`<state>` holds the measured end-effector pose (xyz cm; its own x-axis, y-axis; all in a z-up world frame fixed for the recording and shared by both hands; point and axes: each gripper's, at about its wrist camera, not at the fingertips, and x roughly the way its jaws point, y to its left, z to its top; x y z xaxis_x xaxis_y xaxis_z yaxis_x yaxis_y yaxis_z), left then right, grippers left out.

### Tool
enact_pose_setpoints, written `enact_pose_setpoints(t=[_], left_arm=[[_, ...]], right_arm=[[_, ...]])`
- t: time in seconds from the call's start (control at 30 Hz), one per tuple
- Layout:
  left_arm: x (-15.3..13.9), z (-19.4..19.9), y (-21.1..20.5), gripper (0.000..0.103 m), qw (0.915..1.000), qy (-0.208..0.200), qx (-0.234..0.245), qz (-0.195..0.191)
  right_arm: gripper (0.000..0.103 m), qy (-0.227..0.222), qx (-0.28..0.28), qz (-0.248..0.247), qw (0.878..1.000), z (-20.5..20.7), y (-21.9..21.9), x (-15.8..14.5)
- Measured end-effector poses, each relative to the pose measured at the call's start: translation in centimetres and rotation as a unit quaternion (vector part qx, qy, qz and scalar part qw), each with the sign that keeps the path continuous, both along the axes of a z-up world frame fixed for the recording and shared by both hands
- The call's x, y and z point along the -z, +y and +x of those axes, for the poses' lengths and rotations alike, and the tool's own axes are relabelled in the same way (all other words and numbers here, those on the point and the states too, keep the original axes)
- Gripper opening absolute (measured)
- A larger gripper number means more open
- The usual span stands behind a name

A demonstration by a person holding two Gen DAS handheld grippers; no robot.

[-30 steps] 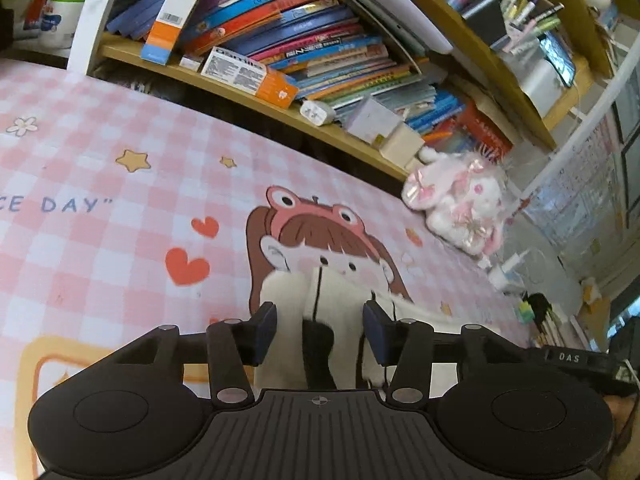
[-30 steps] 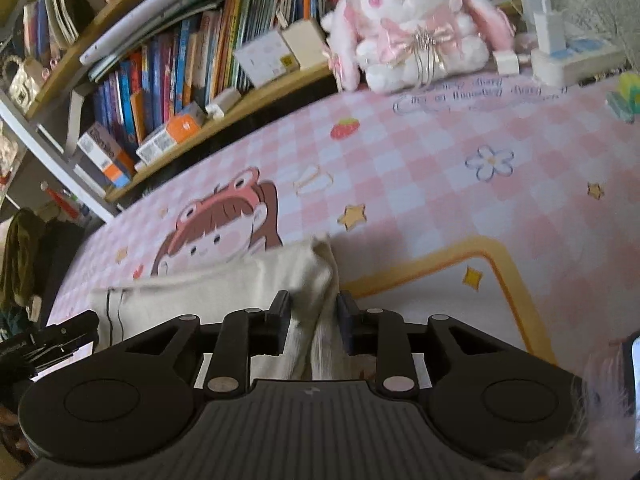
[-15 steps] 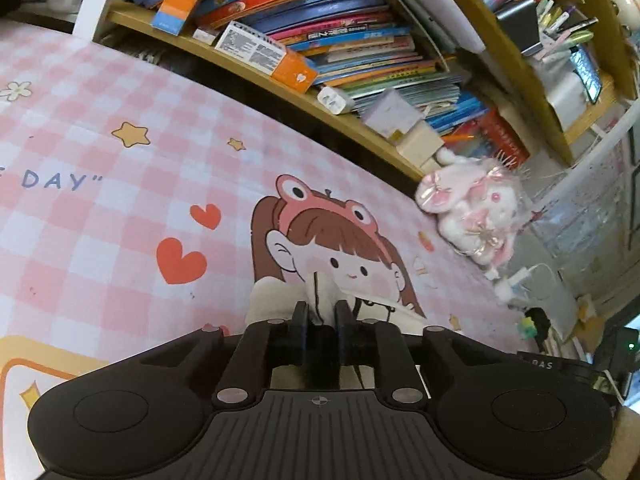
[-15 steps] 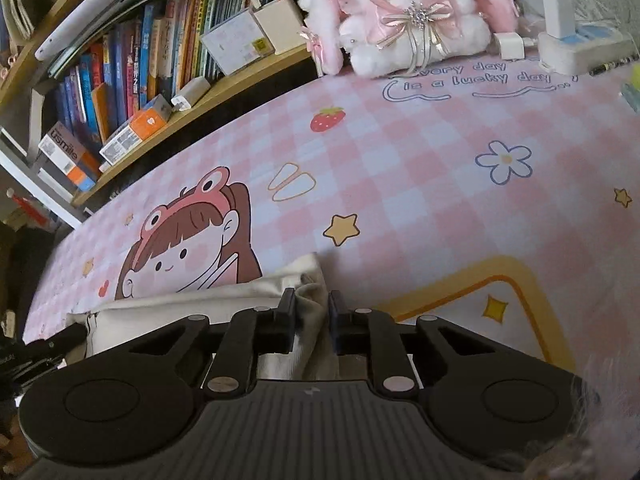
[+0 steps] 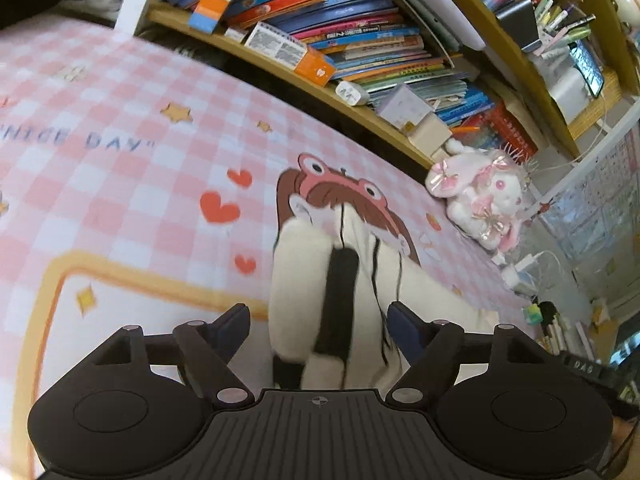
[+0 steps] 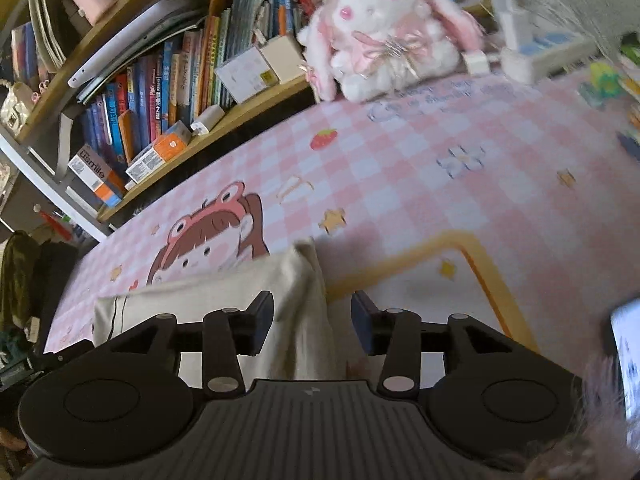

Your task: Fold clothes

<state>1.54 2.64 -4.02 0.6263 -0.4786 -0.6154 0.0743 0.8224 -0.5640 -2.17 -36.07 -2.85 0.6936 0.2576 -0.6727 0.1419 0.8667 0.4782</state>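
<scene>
A cream garment with black trim lies folded on the pink checked mat. In the left wrist view its end with a black band and thin cords lies between the fingers of my left gripper, which is open and not holding it. In the right wrist view the garment stretches left as a long strip, and its right end lies between the fingers of my right gripper, which is open too.
A bookshelf full of books runs along the far edge of the mat. A pink and white plush rabbit sits at the far right, next to a white power strip. A phone screen shows at the right edge.
Both grippers were shut on the garment half a second ago and have opened and let it go. The garment end now lies loose between the left fingers.
</scene>
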Motion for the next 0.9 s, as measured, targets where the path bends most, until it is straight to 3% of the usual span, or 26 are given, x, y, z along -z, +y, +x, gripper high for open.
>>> enact_pose_setpoints(t=[0.03,0.07,0.1,0.27,0.37,0.43,0.53,0.63,0.9], left_arm=[[0.0,-0.3,-0.2,0.047,1.0,0.0,0.003,-0.004],[0.1,-0.4,-0.4,0.033,0.9999,0.003,0.01,-0.008],[0.0,-0.5,-0.7,0.008,0.9998,0.006,0.015,-0.011],[-1.0,-0.8,-1.0,0.005,1.0,-0.004,0.0,-0.002],[-0.7,-0.7,-1.0,0.014,0.9996,0.007,-0.011,0.024],[-1.3,-1.3,-1.3,0.027,0.9992,-0.006,-0.018,0.034],[-2.4,-2.6,-1.6,0.05,0.9982,-0.03,-0.028,0.045],[-3.2,-4.1,-2.1,0.066,0.9959,-0.045,-0.045,0.064],[-3.5,-7.9,-3.5,0.086,0.9924,-0.051,-0.072,0.086]], right_arm=[[0.041,0.004,0.0,0.004,1.0,-0.5,-0.1,0.2],[0.041,0.008,0.0,0.008,1.0,-1.0,-0.1,0.5],[0.041,0.013,-0.003,0.01,1.0,-1.2,-0.1,0.8],[0.04,0.021,-0.01,0.009,1.0,-1.4,0.2,1.6],[0.04,0.018,-0.016,0.005,1.0,-1.6,0.3,1.5],[0.04,0.015,-0.022,0.001,1.0,-1.9,0.4,1.2],[0.049,0.01,-0.029,0.002,1.0,-2.7,0.4,0.7],[0.058,0.01,-0.032,0.0,0.999,-3.4,0.4,0.4],[0.081,0.015,-0.014,-0.013,1.0,-5.4,0.4,-0.2]])
